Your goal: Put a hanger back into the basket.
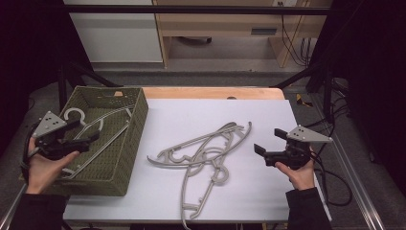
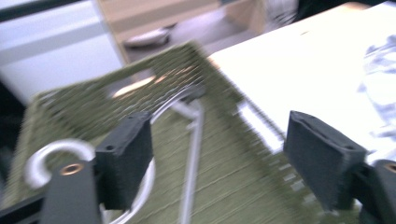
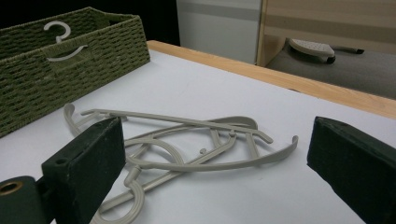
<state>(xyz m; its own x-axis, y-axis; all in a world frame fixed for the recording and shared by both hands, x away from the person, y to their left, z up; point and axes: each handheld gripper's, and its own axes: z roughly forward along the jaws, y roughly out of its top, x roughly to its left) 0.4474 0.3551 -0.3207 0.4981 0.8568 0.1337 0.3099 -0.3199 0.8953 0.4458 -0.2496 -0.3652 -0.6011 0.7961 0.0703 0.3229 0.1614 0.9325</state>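
A green woven basket (image 1: 139,115) stands at the table's left with one grey plastic hanger (image 1: 103,127) lying inside. My left gripper (image 1: 86,132) hovers open over the basket; in the left gripper view its jaws (image 2: 217,135) straddle that hanger (image 2: 194,140) from above without touching it. A loose pile of grey hangers (image 1: 206,148) lies tangled on the white sheet in the middle. My right gripper (image 1: 268,141) stands open to the right of the pile, pointing at it. In the right gripper view the hangers (image 3: 187,123) lie ahead between its wide jaws (image 3: 219,128).
The white sheet (image 1: 268,110) covers a wooden table (image 1: 210,92). One hanger from the pile reaches the front edge (image 1: 189,213). A black frame post (image 1: 306,72) and cables (image 1: 335,177) run along the right side. A wooden desk (image 1: 230,24) stands beyond the table.
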